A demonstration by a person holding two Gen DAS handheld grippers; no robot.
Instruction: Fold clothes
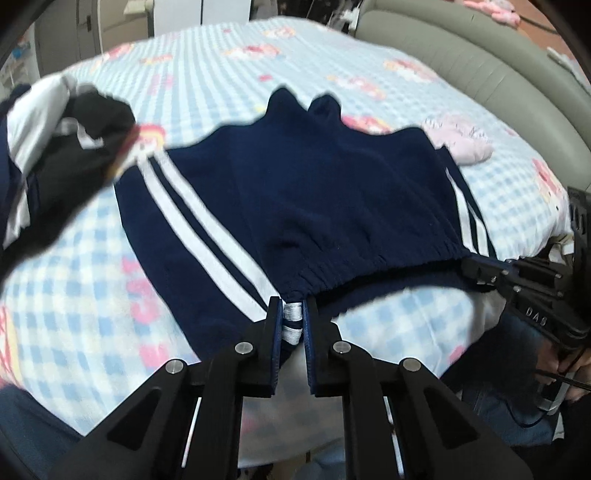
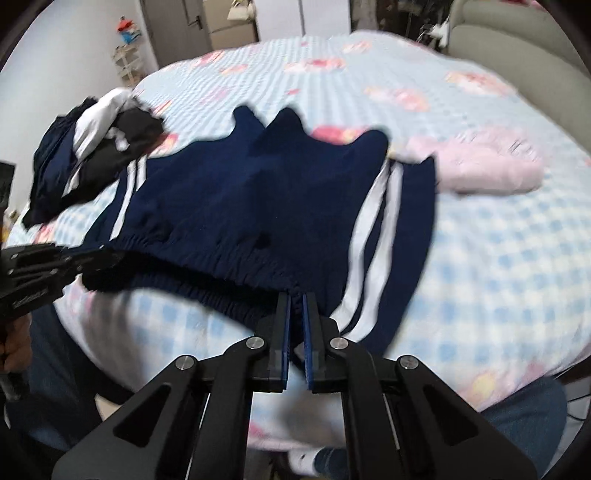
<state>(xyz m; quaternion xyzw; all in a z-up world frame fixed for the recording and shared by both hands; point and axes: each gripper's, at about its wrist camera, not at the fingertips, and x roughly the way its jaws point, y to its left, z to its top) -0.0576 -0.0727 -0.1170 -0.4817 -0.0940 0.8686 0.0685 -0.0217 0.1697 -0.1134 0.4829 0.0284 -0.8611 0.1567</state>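
Nearest to us in the left wrist view, the left gripper [image 1: 292, 314] has its jaws closed on the striped corner of the waistband of the navy shorts [image 1: 303, 192]; white stripe fabric shows pinched between the blue pads. In the right wrist view, the right gripper [image 2: 294, 308] is likewise clamped on the opposite end of the same waistband, its pads pressed onto the gathered navy elastic just beside the two white stripes [image 2: 373, 236]. Each gripper also appears at the edge of the other's view, at the far end of the waistband, where we see the hand that holds it only in part. Below both grippers we see the person's blue jeans [image 2: 524, 417] at the near edge of the bed.

The shorts lie spread on the checked blue bedsheet [image 1: 92, 266], waistband toward us and the two leg openings pointing away. The waistband is raised slightly off the sheet between the two grippers, and the rest of the cloth rests on the bed. White double stripes run down both outer sides.

Beyond the shorts, to the left, we see a loose pile of dark and white clothes [image 2: 92, 147], touching the left stripe side of the shorts. To the right lies a pale pink garment [image 2: 487, 166], just beside the right leg. Farther off, a grey padded headboard [image 1: 480, 59] borders the bed on the right, and a door [image 2: 177, 26] stands in the background. Both views are blurred.
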